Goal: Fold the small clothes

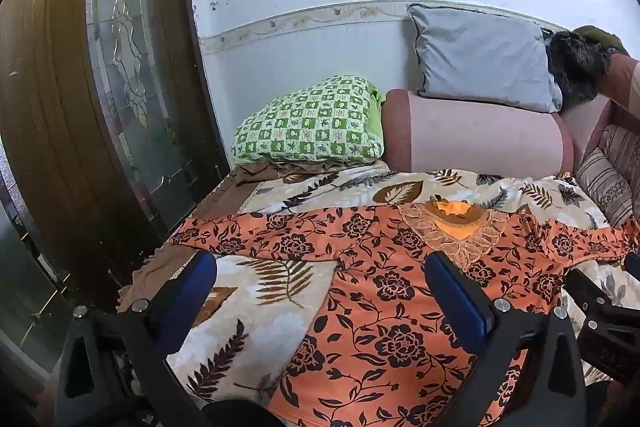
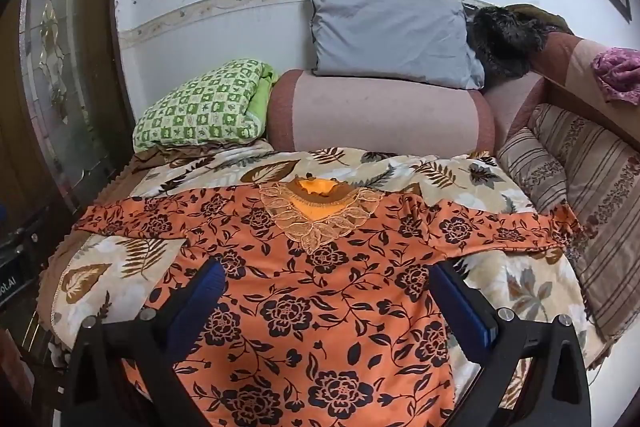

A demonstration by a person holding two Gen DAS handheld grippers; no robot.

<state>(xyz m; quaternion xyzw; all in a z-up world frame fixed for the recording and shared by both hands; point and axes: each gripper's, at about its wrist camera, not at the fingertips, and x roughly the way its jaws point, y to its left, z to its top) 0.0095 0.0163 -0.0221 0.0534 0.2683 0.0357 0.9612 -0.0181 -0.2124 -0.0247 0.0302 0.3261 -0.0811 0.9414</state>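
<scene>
Bedspread [image 2: 520,287] with a leaf print carries the orange floral top [image 2: 320,307], lying flat, both sleeves stretched sideways. Folding looks unstarted to me. Left gripper [image 1: 320,291] and right gripper [image 2: 328,291] hover over it, jaws apart, holding nothing. Next, I'd guess, each pinches a sleeve [image 2: 520,231] inward.

Orange floral top [image 2: 320,299] lying spread flat on a leaf-print blanket [image 2: 100,267]

The right gripper [image 2: 326,291] is hovering above the top's body with its blue-padded fingers [image 2: 200,303] standing wide apart, gripping nothing; both sleeves are stretching sideways, and the lace collar [image 2: 320,223] is pointing toward the pink bolster [image 2: 380,111].
</scene>
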